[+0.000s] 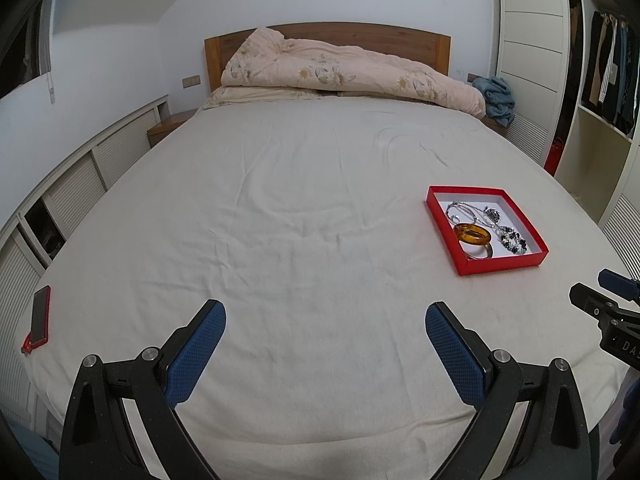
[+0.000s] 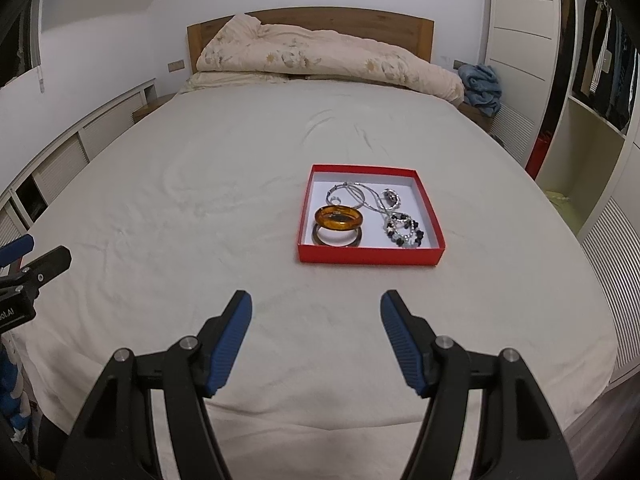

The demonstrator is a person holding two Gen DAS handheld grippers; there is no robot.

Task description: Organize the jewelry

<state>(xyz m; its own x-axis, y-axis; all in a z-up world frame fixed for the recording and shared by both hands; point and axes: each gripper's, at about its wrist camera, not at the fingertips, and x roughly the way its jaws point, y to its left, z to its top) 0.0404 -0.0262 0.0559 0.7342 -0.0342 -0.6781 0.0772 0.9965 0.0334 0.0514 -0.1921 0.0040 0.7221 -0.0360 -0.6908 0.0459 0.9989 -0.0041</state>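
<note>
A wide bed (image 2: pixel 200 184) under a smooth off-white sheet carries a shallow red cardboard box (image 2: pixel 370 258), whose low walls keep the pieces together. Inside lie tangled silver chain necklaces (image 2: pixel 360 196), a black-and-white beaded bracelet (image 2: pixel 404 230), and an amber bangle (image 2: pixel 339 218) leaning on a dark bangle (image 2: pixel 338 240). Left hand-held gripper (image 1: pixel 325 334) and right hand-held gripper (image 2: pixel 316 320) both gape wide, empty, near the bed's foot, well short of the box.
</note>
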